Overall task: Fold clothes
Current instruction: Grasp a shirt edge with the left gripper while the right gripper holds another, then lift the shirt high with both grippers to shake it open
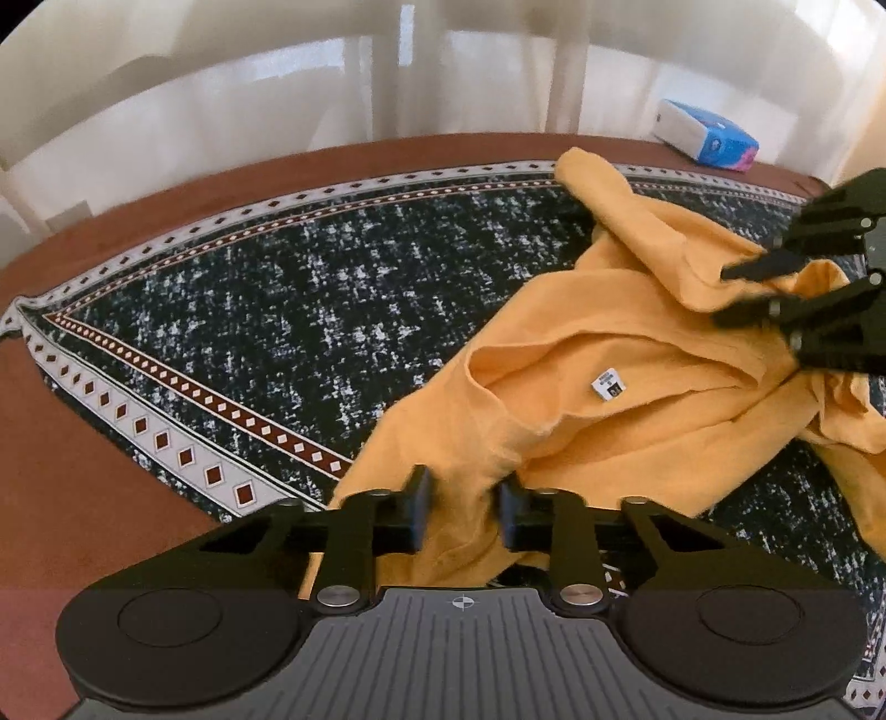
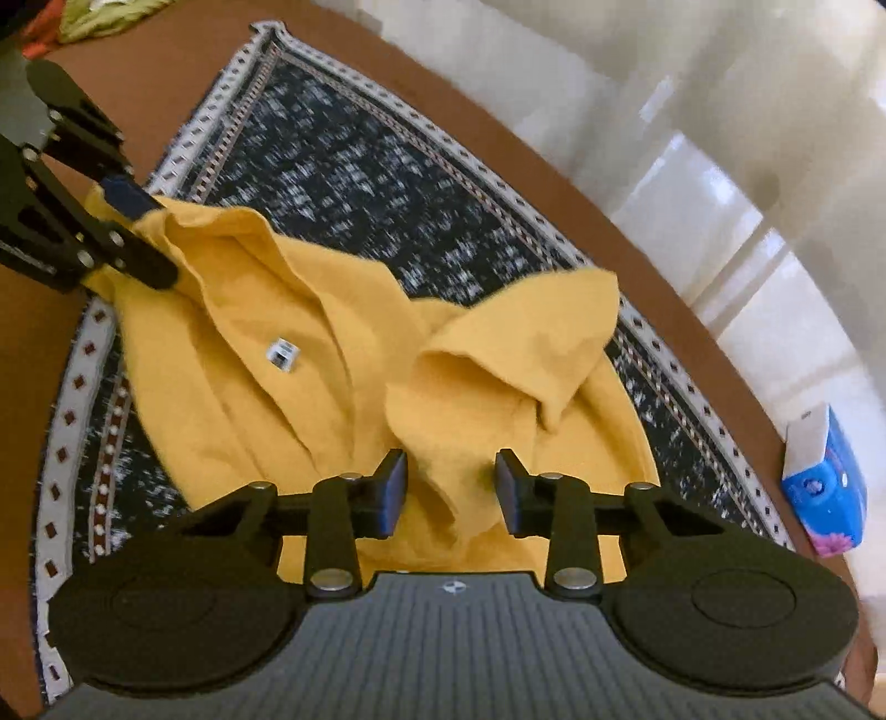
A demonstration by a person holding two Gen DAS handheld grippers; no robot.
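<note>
Both tongs are seen spread. Left tongs (image 1: pixel 462 507) are held low over the near edge of the yellow shirt (image 1: pixel 598 399), with a ridge of the cloth running up between the two fingers; the pads are apart and whether the cloth is touched cannot be told. Right tongs (image 2: pixel 451 487) are likewise set astride a raised fold of the shirt (image 2: pixel 310 365), fingers apart, nothing pinched. From the left wrist view the right tongs (image 1: pixel 745 293) are seen at the far right over the rumpled cloth, and from the right wrist view the left tongs (image 2: pixel 138 232) are seen at the shirt's upper left corner.

One shirt is counted, lying crumpled and unfolded on a dark speckled mat (image 1: pixel 310 288) with a white diamond-patterned border; the neck opening is turned up and one small white tag (image 1: pixel 608 383) is shown inside it. A sleeve is flopped over toward the far edge. The mat is spread on a brown table (image 1: pixel 83 443). One blue and white tissue pack (image 1: pixel 706 133) is placed at the table's far edge, well apart from the shirt. White curtains (image 1: pixel 277 99) are hung behind. Some green and red cloth (image 2: pixel 94 16) is glimpsed at the top left corner of the right wrist view, too blurred to identify.
</note>
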